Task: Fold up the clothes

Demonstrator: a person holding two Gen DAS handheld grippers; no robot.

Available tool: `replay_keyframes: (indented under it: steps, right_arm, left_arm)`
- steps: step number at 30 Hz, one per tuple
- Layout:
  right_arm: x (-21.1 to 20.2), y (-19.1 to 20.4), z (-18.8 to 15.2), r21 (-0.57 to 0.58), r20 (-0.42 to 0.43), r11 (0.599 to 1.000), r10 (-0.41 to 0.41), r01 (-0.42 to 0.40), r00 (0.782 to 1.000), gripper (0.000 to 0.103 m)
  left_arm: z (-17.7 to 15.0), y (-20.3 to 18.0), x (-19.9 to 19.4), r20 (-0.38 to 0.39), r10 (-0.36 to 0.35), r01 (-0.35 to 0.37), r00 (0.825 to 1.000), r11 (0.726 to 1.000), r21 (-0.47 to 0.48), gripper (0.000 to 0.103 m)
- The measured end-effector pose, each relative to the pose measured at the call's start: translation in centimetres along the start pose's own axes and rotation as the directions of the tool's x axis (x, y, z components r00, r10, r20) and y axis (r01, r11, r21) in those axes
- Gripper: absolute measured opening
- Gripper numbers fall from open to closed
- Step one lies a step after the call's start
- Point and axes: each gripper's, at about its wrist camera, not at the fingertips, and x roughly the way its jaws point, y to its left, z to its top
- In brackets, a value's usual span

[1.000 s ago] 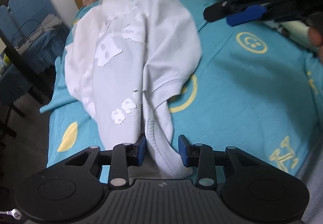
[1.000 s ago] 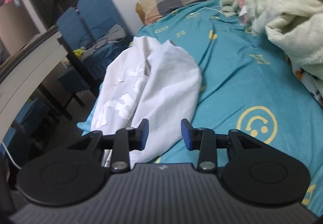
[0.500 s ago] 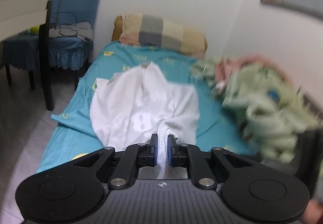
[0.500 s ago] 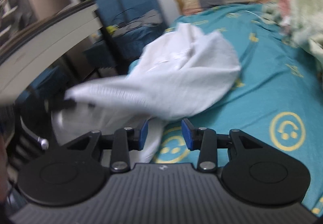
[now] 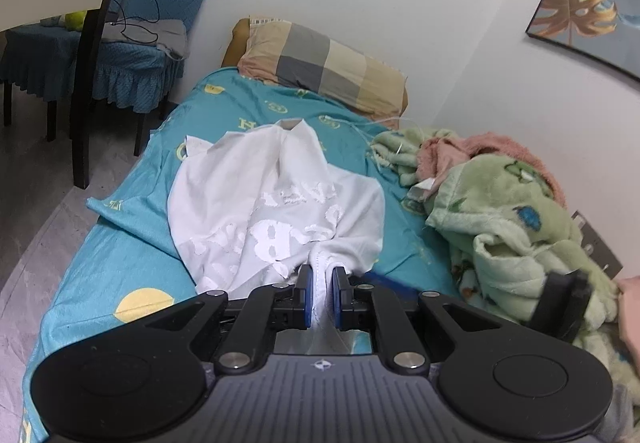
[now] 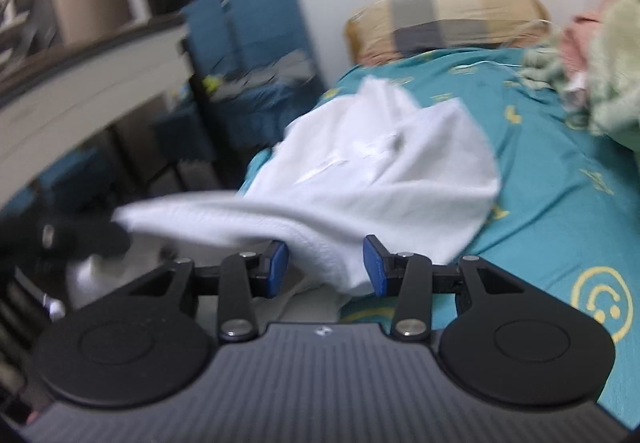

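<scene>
We see one white shirt [image 5: 280,203] on the teal bedsheet [image 5: 120,267]. Its long axis runs from our left gripper [image 5: 320,297] away toward the checked pillow [image 5: 320,63] at the head of the bed. The far end rises to a narrow point short of the pillow; the near end gathers into a stitched hem. A cracked white print faces up across the middle of the cloth.

The left gripper has its two blue pads closed narrow on that near hem, and the fabric passes between them and down toward the gripper body. The shirt therefore lies directly ahead of this gripper, stretched away from it.

In the right wrist view, which is blurred, we see the same shirt [image 6: 400,179] spread ahead and slightly left. A ridge of its hem sweeps from the far left across to the right gripper [image 6: 326,267]. This gripper stands wide, with one pad on each side of the hanging hem. We cannot tell whether either pad touches the cloth.

We count one shirt, one pillow, two grippers and one heap of green blankets [image 5: 520,227] along the wall side. Blue chairs [image 5: 132,23] stand beside the bed; their count is unclear.
</scene>
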Motion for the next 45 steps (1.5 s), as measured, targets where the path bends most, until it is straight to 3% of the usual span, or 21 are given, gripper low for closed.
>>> replay_keyframes:
  steps: [6,11,14,17,20,22,26,28,34,40,45]
  right_arm:
    - [-2.7,-2.9,1.4,0.144,0.072,0.985,-0.108,0.096,0.992,0.044]
    - [-3.9,-6.1,1.4,0.242,-0.002,0.952,-0.191,0.186,0.982,0.046]
    - [-4.5,-8.0,1.4,0.325,-0.035,0.928,-0.178,0.180,0.983,0.046]
    - [-4.6,-8.6,1.2,0.334,-0.062,0.924,-0.176,0.187,0.982,0.046]
    - [-4.3,-9.5,0.8,0.387,-0.116,0.905,-0.139,0.174,0.983,0.047]
    - [-3.8,-10.3,0.5,0.438,-0.174,0.888,-0.073,0.144,0.982,0.047]
    - [-4.3,-11.6,0.2,0.516,-0.199,0.846,-0.037,0.137,0.979,0.047]
    - [-4.3,-11.6,0.2,0.512,-0.208,0.850,-0.019,0.125,0.978,0.047]
    - [-2.9,-7.2,-0.5,0.312,-0.258,0.949,0.044,0.040,0.965,0.047]
    - [0.1,-3.9,-1.9,0.258,-0.210,0.963,-0.022,0.078,0.977,0.047]
    - [1.2,-3.9,-1.9,0.192,-0.159,0.955,-0.197,0.227,0.967,0.047]
  left_arm:
    - [-0.7,-1.4,1.7,-0.019,-0.012,0.013,1.000,0.999,0.045,0.010]
    - [-1.8,-3.3,3.0,-0.061,-0.051,0.057,0.997,0.994,0.096,0.011]
    - [-2.5,-4.3,3.3,-0.070,-0.073,0.081,0.995,0.988,0.131,0.011]
    - [-2.5,-4.4,3.0,-0.051,-0.091,0.097,0.995,0.987,0.132,0.011]
    - [-1.9,-3.8,2.6,-0.020,-0.102,0.104,0.995,0.990,0.098,0.011]
    - [-1.5,-3.1,2.3,0.003,-0.102,0.102,0.995,0.993,0.058,0.011]
    - [-0.6,-1.7,1.9,0.041,-0.094,0.095,0.995,0.995,-0.024,0.011]
    - [-0.3,-1.3,1.9,0.048,-0.092,0.095,0.995,0.994,-0.048,0.011]
    - [-0.4,-1.8,2.0,0.045,-0.097,0.099,0.994,0.994,-0.043,0.011]
    - [-0.6,-1.9,2.1,0.046,-0.074,0.076,0.996,0.996,-0.036,0.011]
    - [-0.9,-1.6,2.8,0.013,-0.030,0.031,0.999,0.999,-0.036,0.011]
